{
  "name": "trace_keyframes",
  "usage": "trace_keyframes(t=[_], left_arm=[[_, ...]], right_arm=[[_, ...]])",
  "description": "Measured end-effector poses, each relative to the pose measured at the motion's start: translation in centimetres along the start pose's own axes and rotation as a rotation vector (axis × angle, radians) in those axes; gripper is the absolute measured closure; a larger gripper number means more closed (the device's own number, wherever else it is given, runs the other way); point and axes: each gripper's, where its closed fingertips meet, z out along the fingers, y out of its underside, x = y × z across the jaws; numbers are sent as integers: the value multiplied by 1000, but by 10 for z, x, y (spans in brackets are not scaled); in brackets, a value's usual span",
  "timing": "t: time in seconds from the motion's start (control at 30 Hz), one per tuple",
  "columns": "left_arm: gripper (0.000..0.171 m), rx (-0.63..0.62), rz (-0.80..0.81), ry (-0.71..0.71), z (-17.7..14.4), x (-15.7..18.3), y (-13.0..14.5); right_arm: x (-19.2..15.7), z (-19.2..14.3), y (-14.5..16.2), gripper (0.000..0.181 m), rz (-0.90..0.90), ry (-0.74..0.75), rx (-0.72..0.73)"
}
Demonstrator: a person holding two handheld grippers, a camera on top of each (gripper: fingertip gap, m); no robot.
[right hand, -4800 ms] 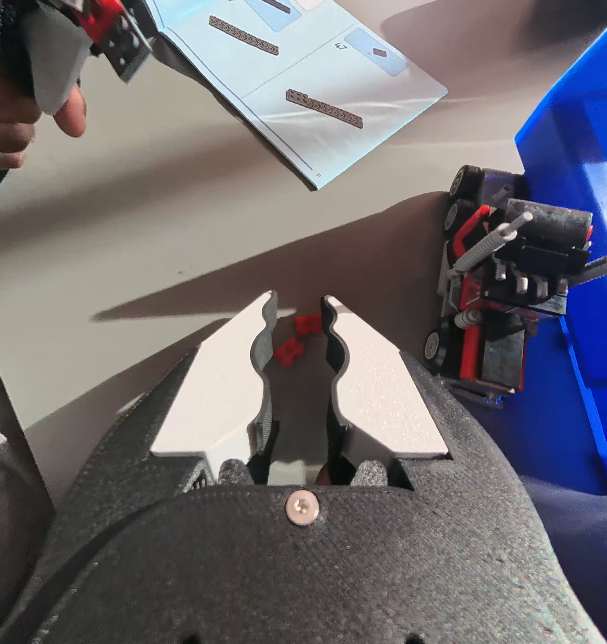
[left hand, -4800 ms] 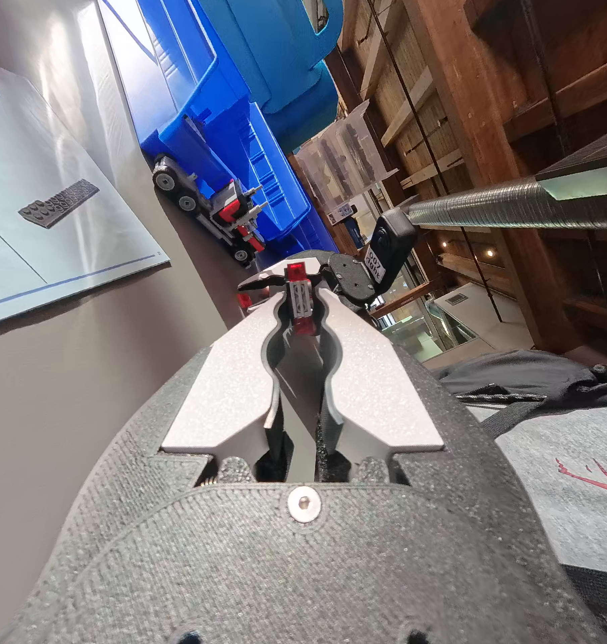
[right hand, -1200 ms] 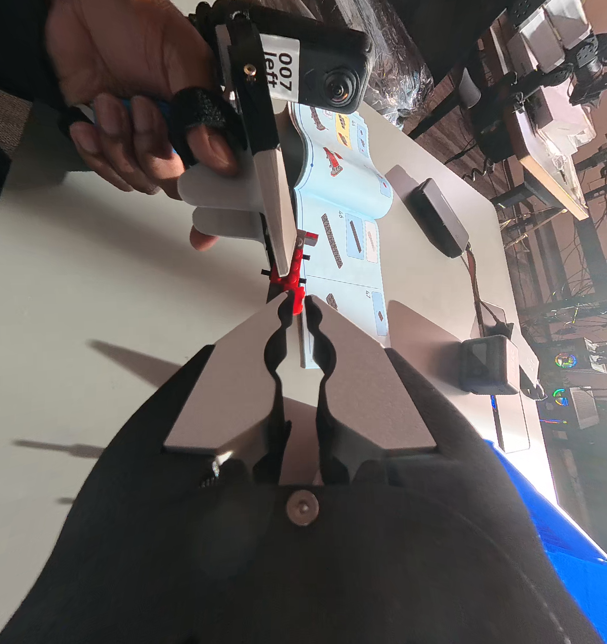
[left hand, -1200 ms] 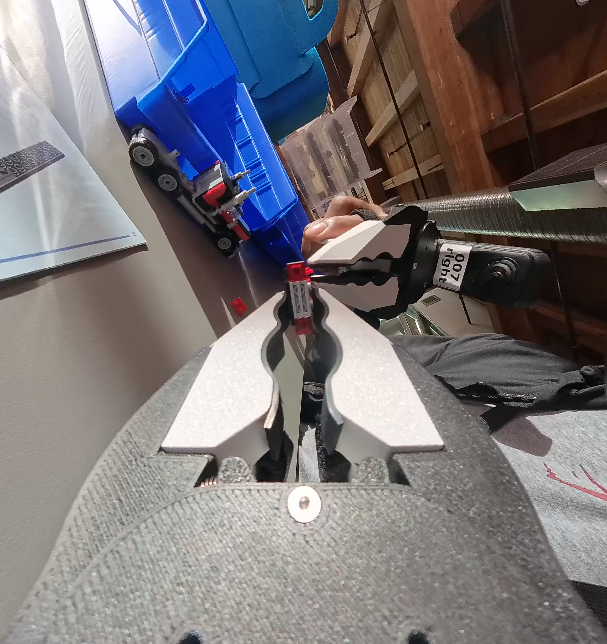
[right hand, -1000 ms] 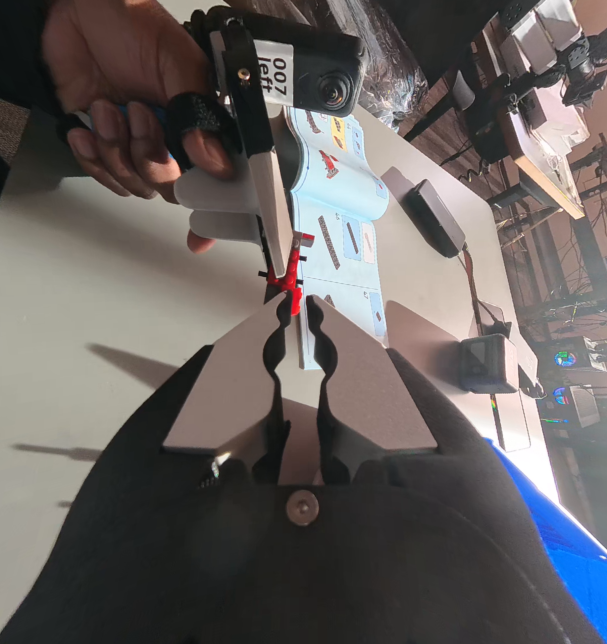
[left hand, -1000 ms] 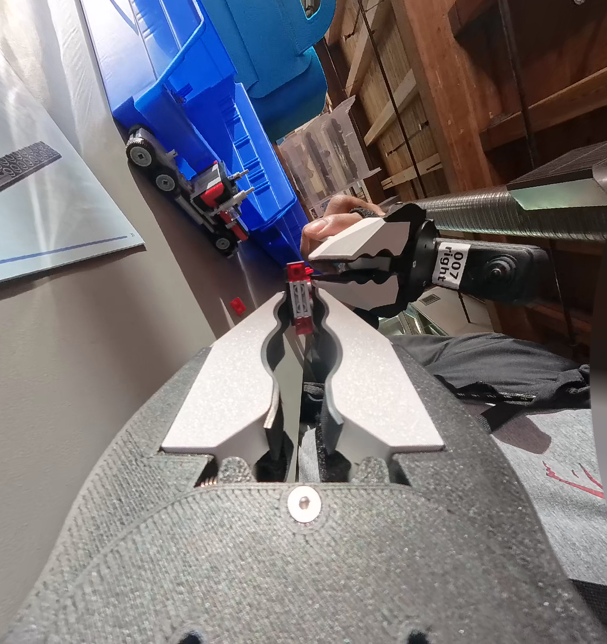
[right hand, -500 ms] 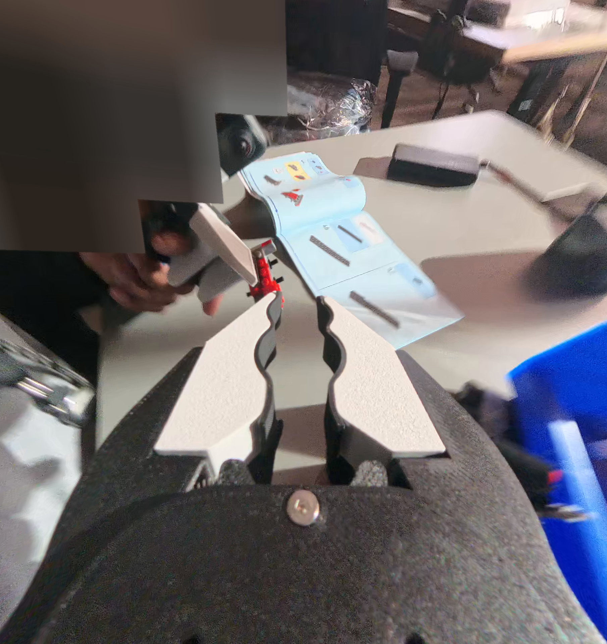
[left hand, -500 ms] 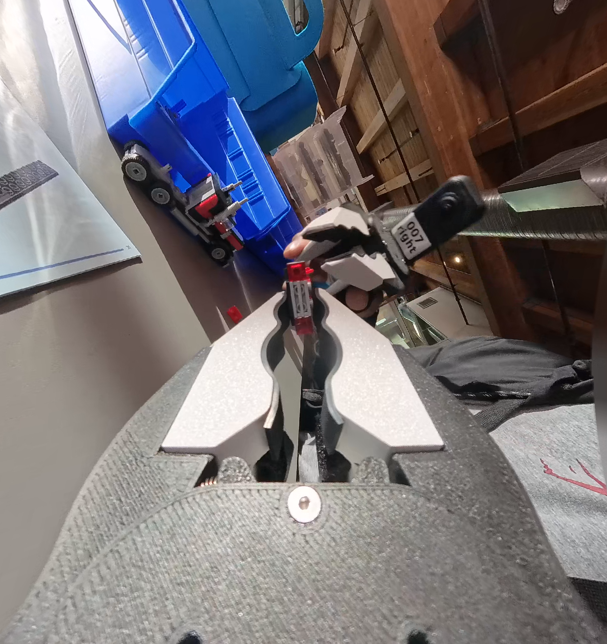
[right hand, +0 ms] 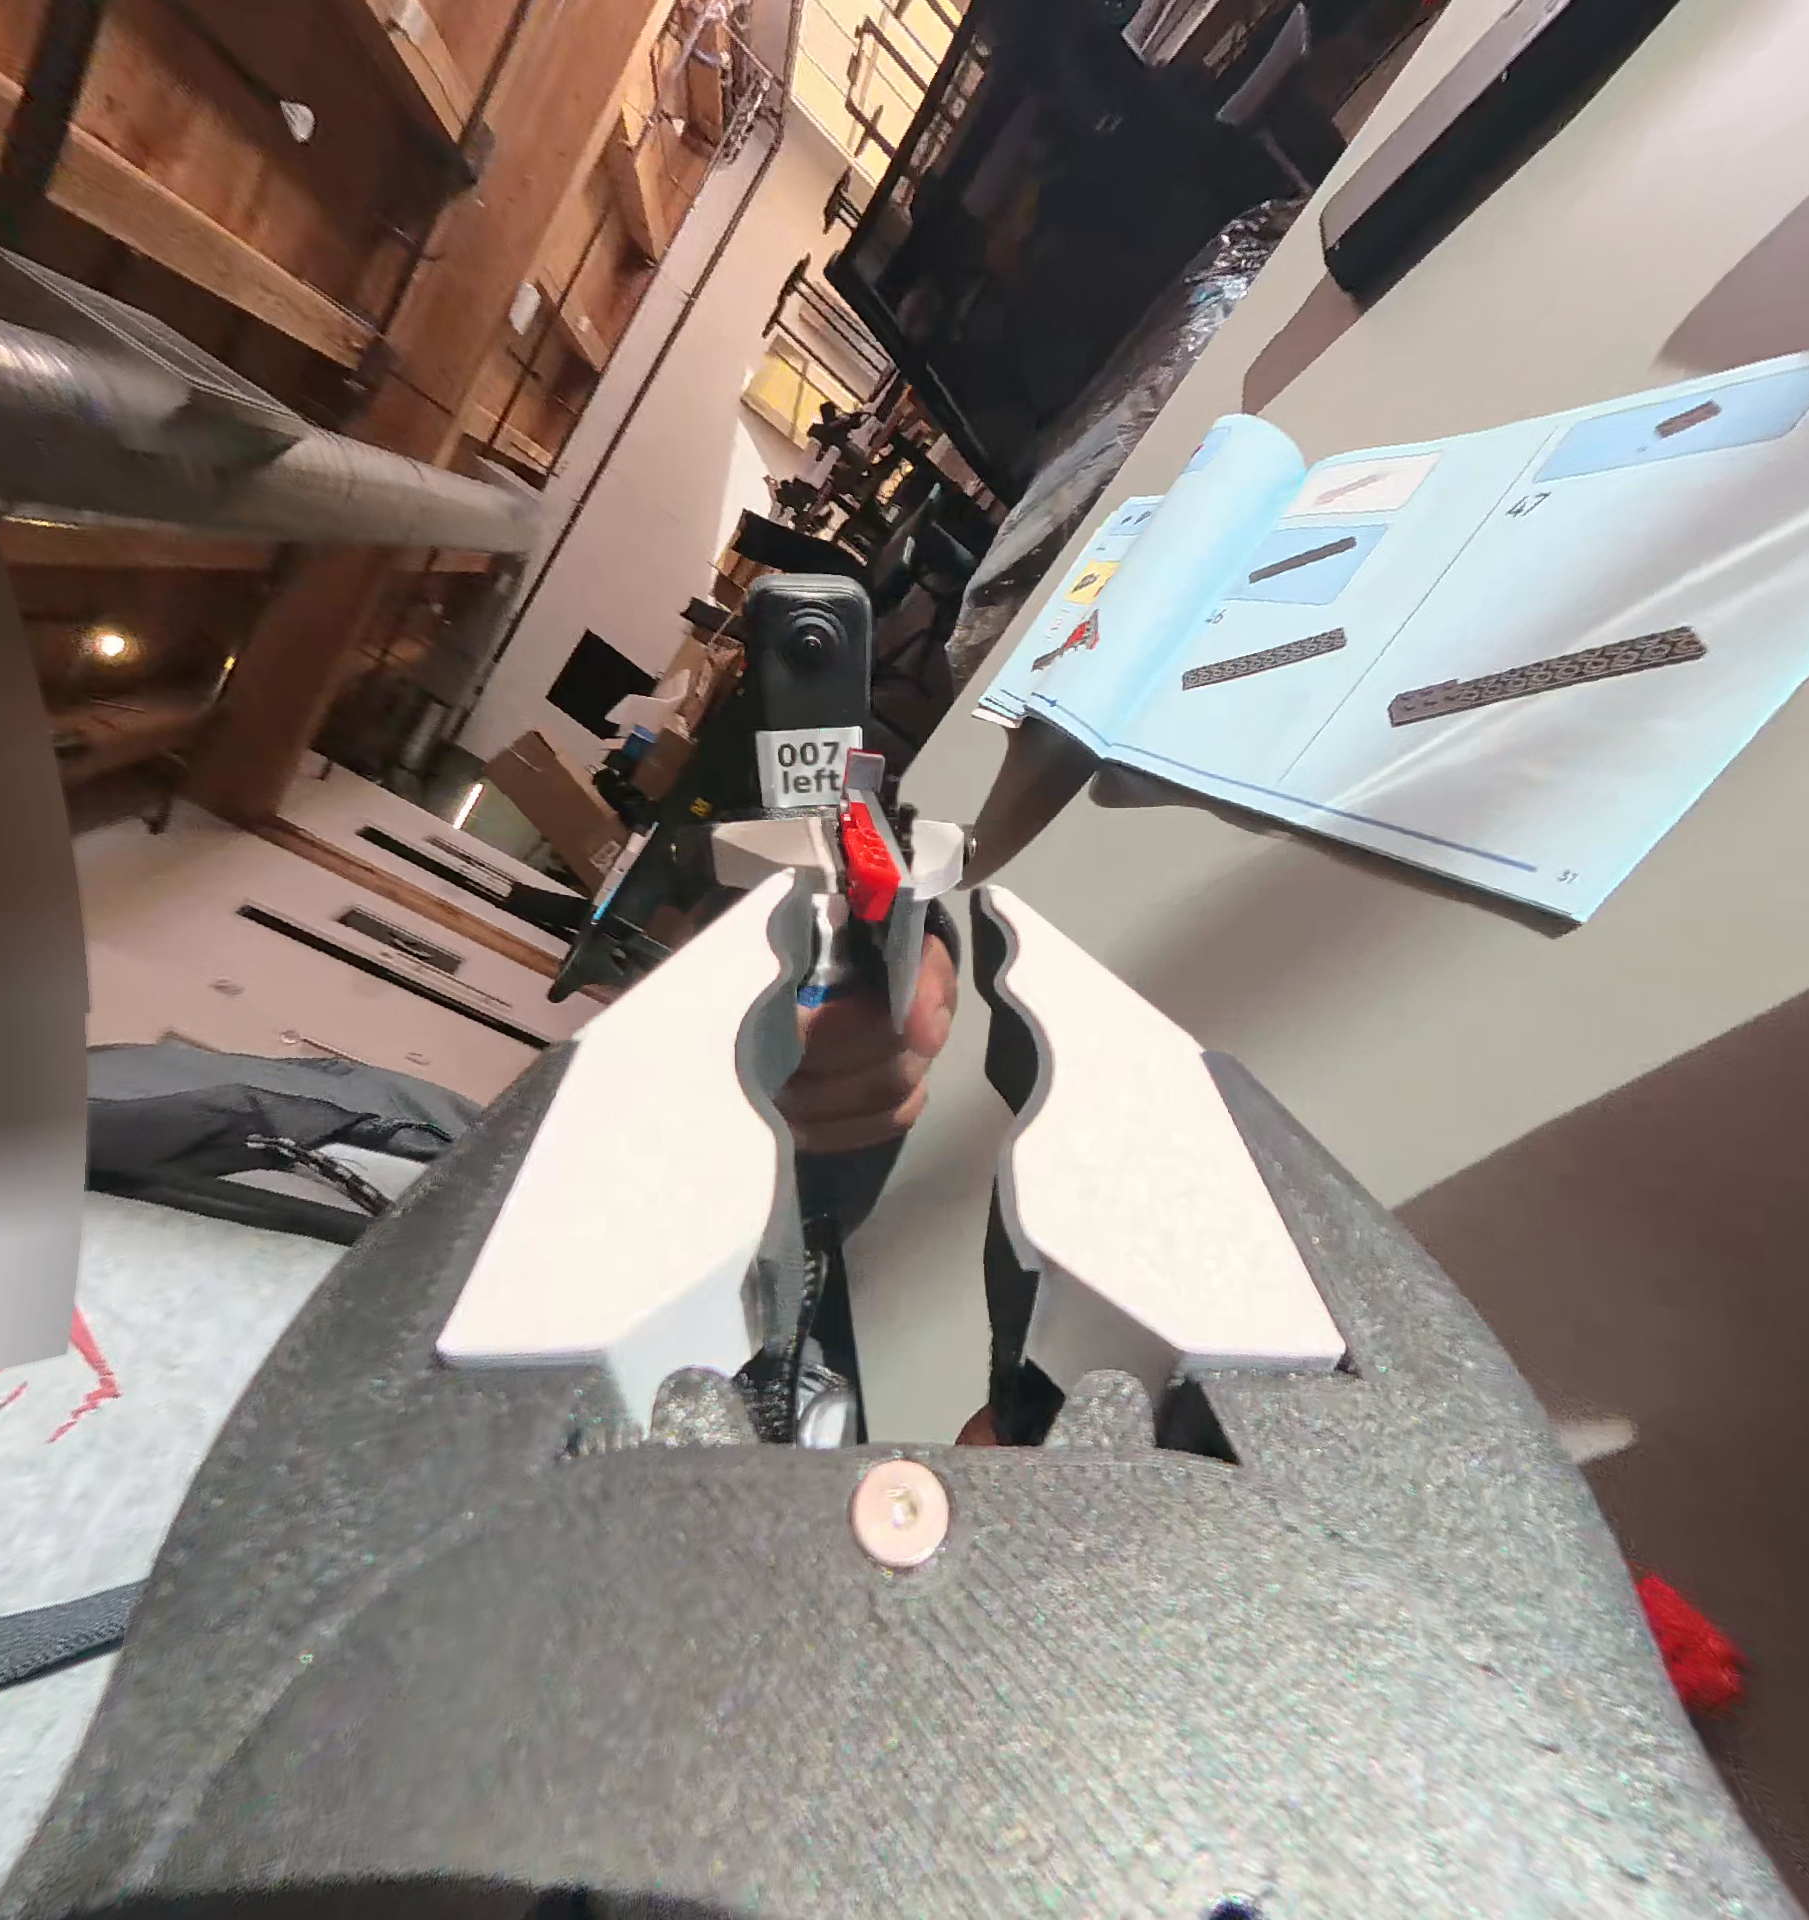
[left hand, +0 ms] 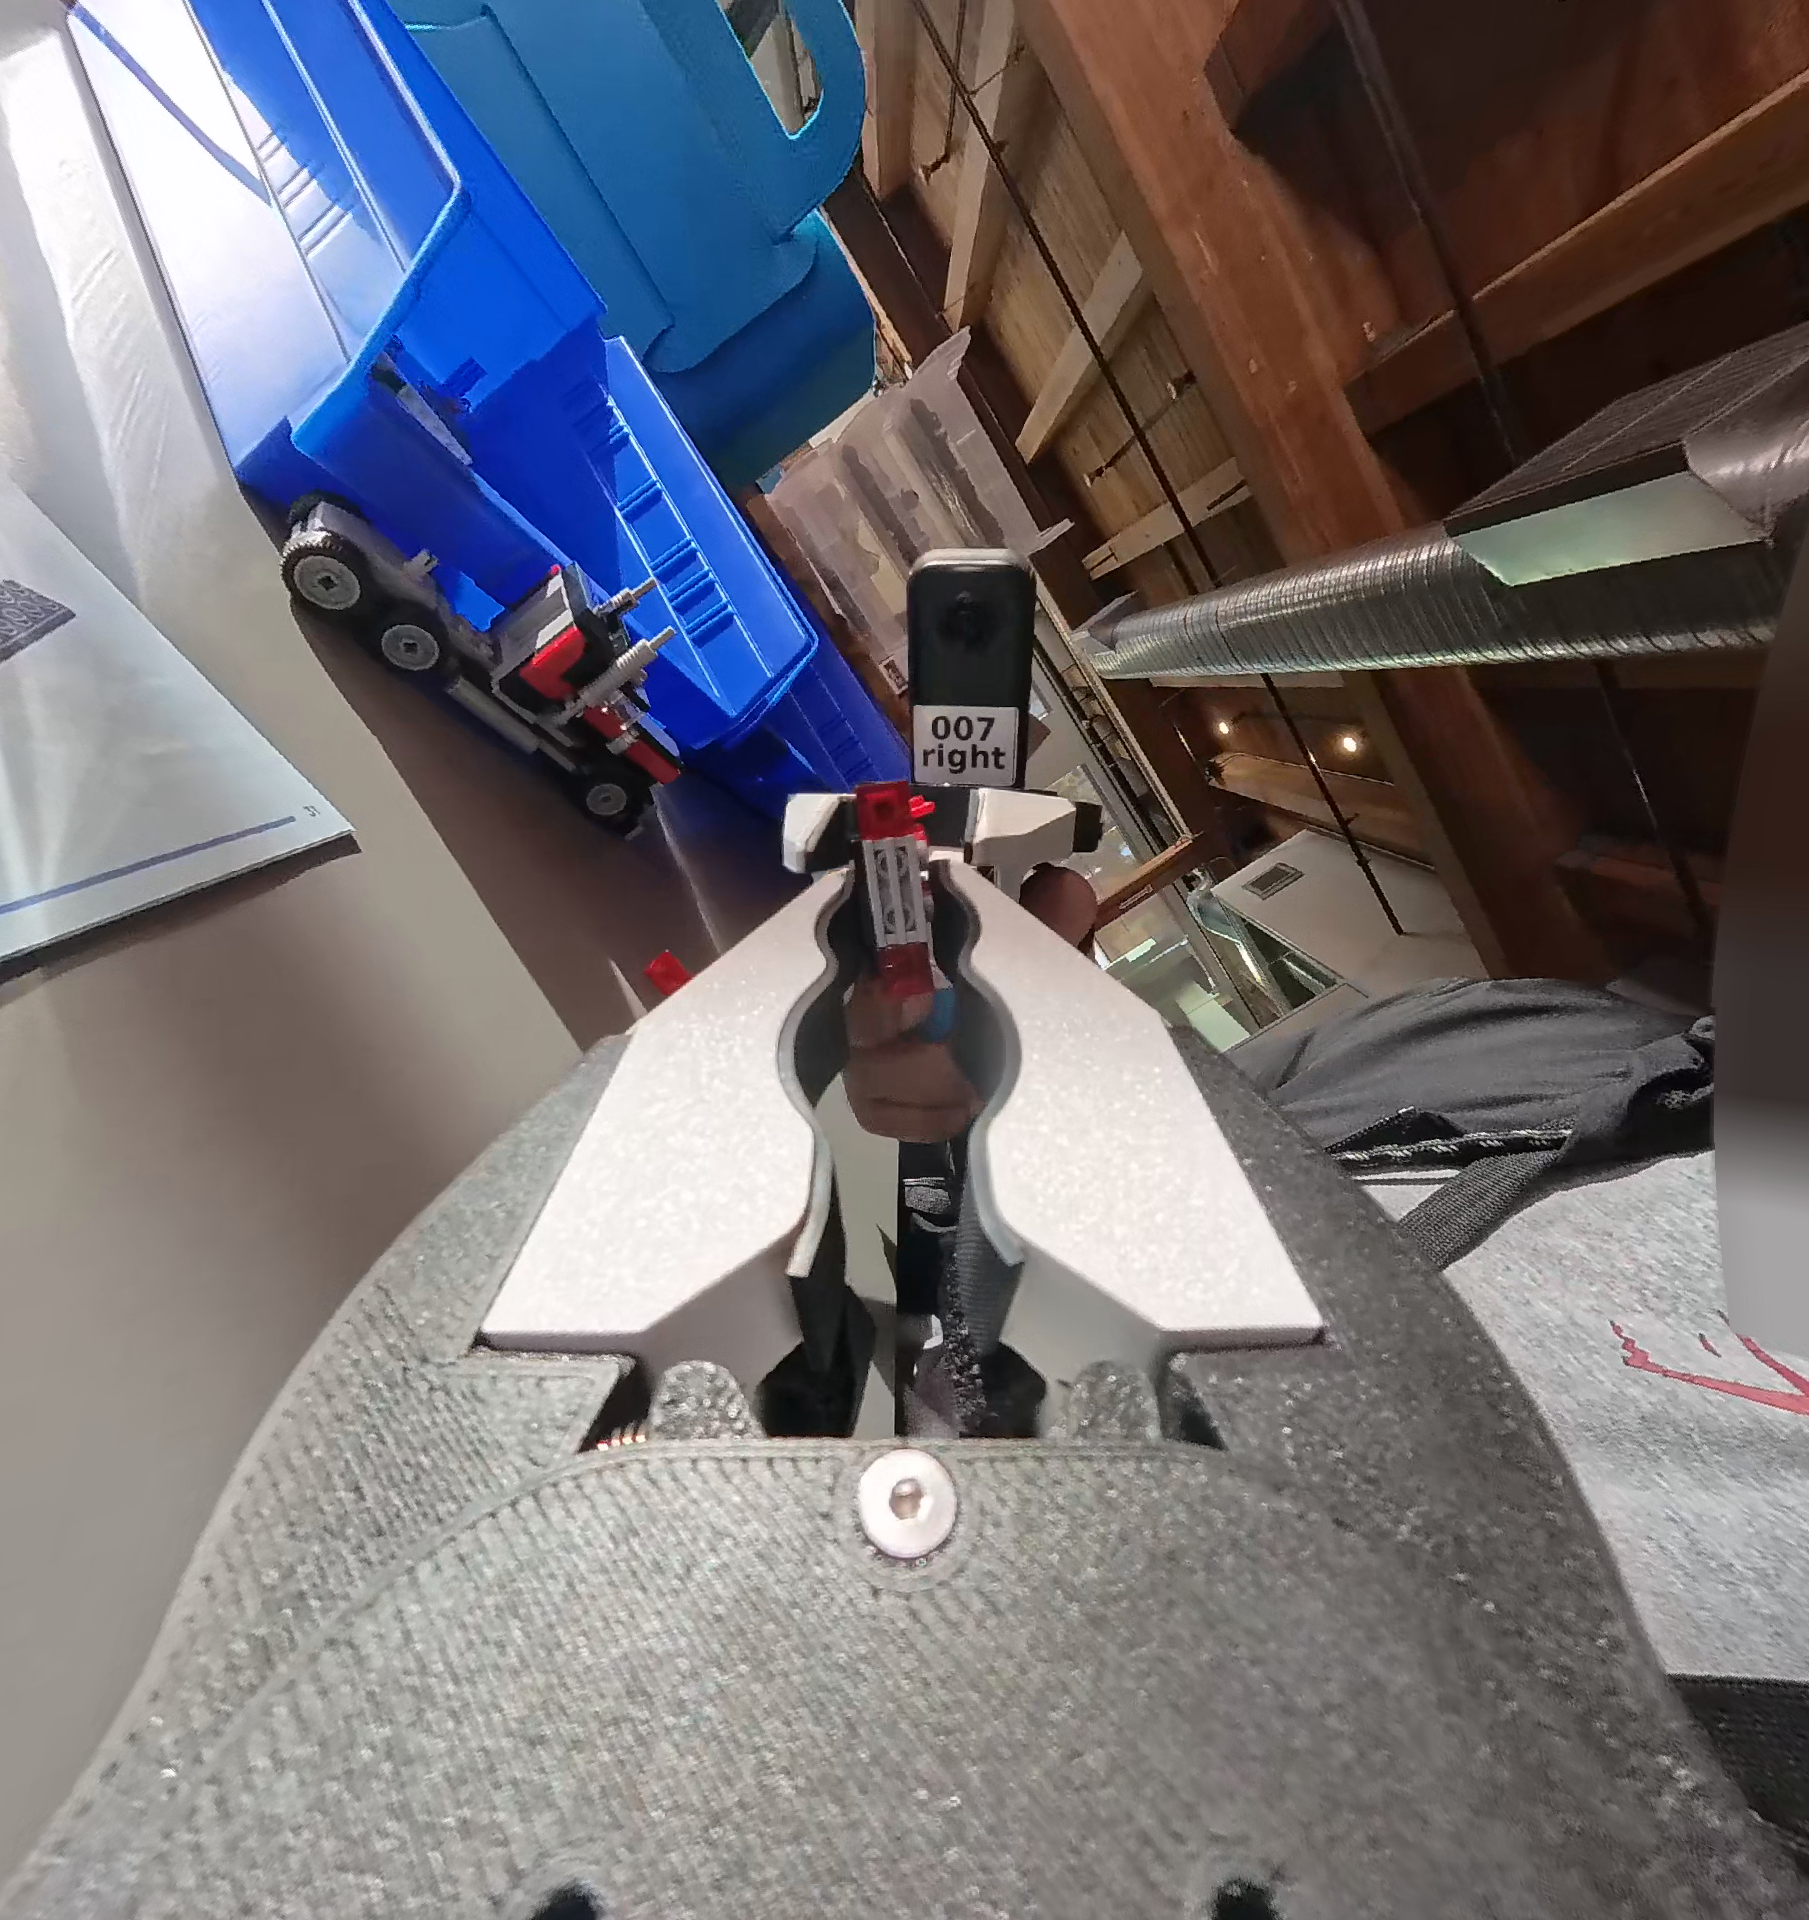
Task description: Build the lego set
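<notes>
Red-and-grey small brick assembly (left hand: 895,902), long axis along the fingers, clamped in left gripper (left hand: 900,883) at frame centre; right gripper (right hand: 884,920) gaping, empty, directly facing it, just beyond.

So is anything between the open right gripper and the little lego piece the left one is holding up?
Nothing visible. The right gripper is open and faces the small lego assembly clamped in the left gripper head-on, with only air between them. The loose red piece lies apart on the table.
</notes>
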Motion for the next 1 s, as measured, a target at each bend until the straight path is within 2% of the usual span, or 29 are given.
trace_keyframes(t=[0.13,0.3,0.47,1.0], left_arm=[[158,-4,14,7,0,2,1],[158,-14,73,1,1,4,2],[158,-19,146,9,1,11,2],[158,-66,231,5,1,17,7]], right_arm=[[-2,2,0,153,17,-20,6],[-7,1,1,170,9,-61,11],[-14,0,1,170,-28,-97,23],[-18,-3,8,169,-167,-88,-9]])
